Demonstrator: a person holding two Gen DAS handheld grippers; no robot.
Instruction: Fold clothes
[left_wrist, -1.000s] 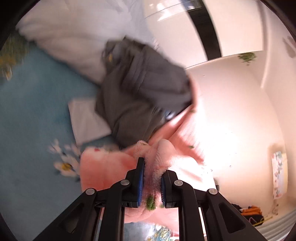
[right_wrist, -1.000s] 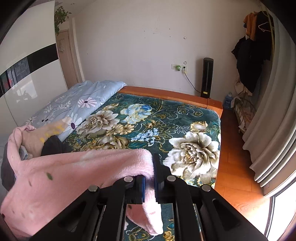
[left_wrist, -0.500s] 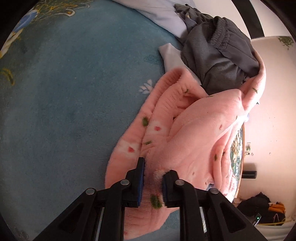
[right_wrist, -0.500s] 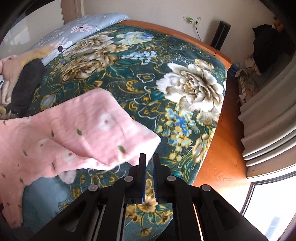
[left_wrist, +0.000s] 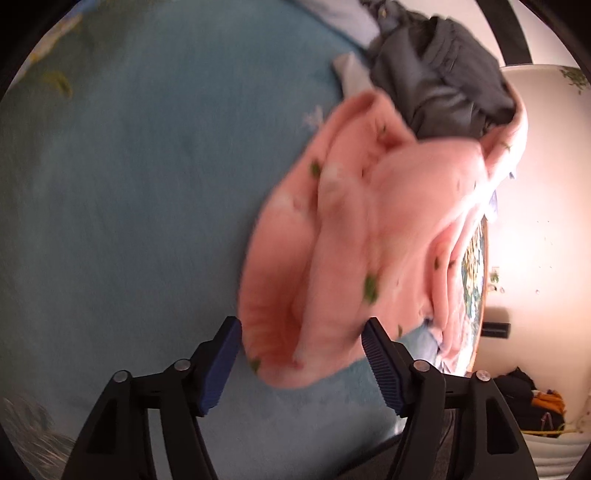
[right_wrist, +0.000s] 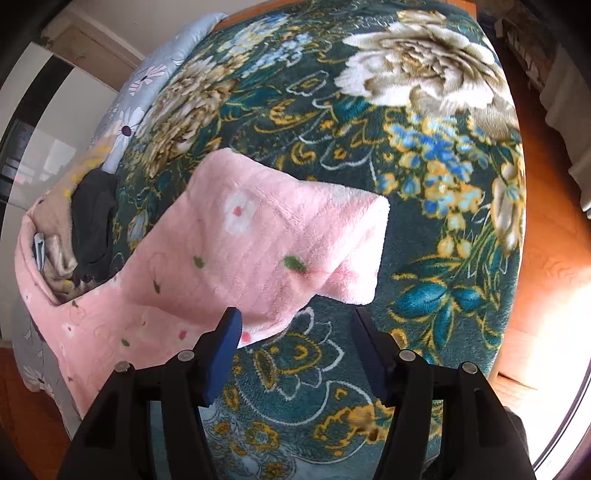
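Note:
A pink fleece garment (right_wrist: 255, 243) with small flowers lies spread on the floral bed blanket (right_wrist: 424, 155); one folded end points toward the bed's middle. My right gripper (right_wrist: 295, 332) is open just behind its near edge and holds nothing. In the left wrist view the other end of the pink garment (left_wrist: 351, 240) lies bunched on the teal blanket (left_wrist: 129, 221). My left gripper (left_wrist: 301, 341) is open, its fingers either side of the bunched edge, not gripping it.
A pile of dark grey clothes (left_wrist: 436, 77) lies beyond the pink garment, also seen in the right wrist view (right_wrist: 94, 221). A pale blue flowered quilt (right_wrist: 147, 92) lies at the bed's far side. The wooden floor (right_wrist: 546, 258) runs along the bed's right edge.
Both grippers were shut on the pink garment a second ago. Both have opened, and the garment has dropped onto the bed. The right gripper has tilted down toward the blanket.

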